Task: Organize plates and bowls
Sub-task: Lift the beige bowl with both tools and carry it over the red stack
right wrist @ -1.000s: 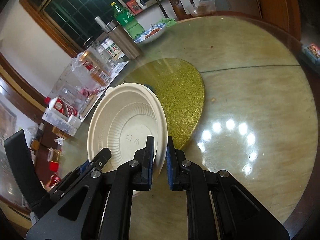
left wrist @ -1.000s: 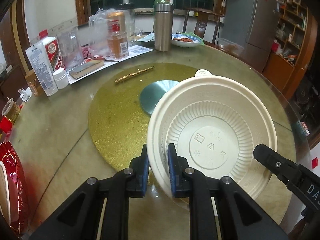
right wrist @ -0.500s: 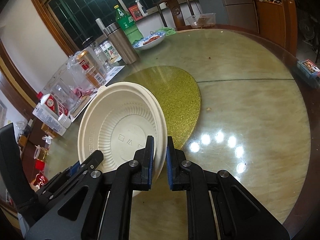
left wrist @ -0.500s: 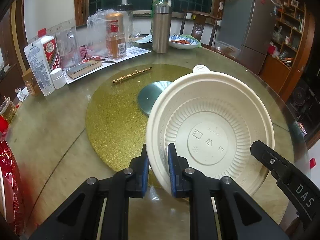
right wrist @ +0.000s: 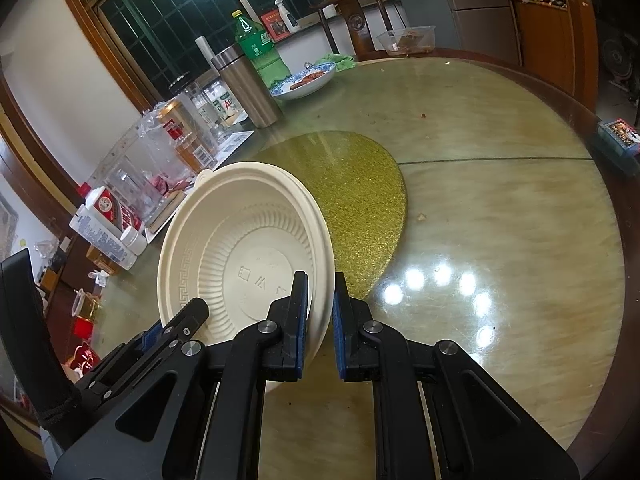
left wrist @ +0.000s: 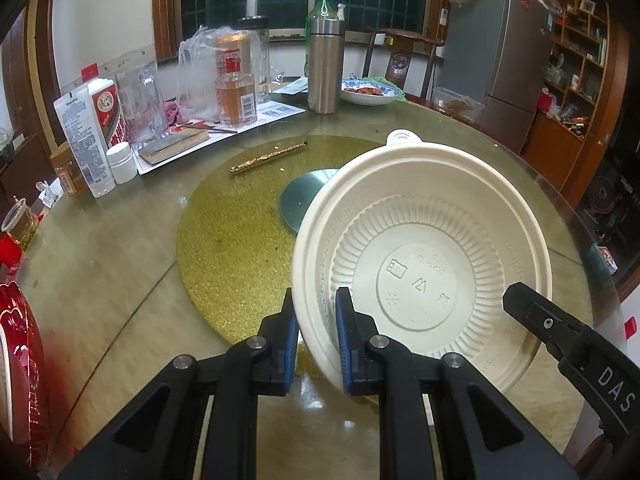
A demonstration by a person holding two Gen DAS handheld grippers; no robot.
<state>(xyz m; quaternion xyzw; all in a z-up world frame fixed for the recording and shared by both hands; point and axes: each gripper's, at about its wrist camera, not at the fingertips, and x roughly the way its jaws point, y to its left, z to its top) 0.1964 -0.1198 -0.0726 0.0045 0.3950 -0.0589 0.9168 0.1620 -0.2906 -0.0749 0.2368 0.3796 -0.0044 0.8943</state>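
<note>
A cream disposable bowl is held tilted above the round table, its inside facing both cameras. My left gripper is shut on the bowl's left rim. My right gripper is shut on the opposite rim of the same bowl. The right gripper's body shows at the lower right of the left wrist view. The left gripper shows at the lower left of the right wrist view. The bowl has a small tab on its far rim.
A gold glitter turntable with a grey disc lies mid-table. Bottles, boxes, a steel flask and a food dish crowd the far left. A red plate sits at the near left edge.
Both grippers have lifted the bowl a little and tipped it slightly, still gripping opposite rims. The background has shifted downward in both views.
</note>
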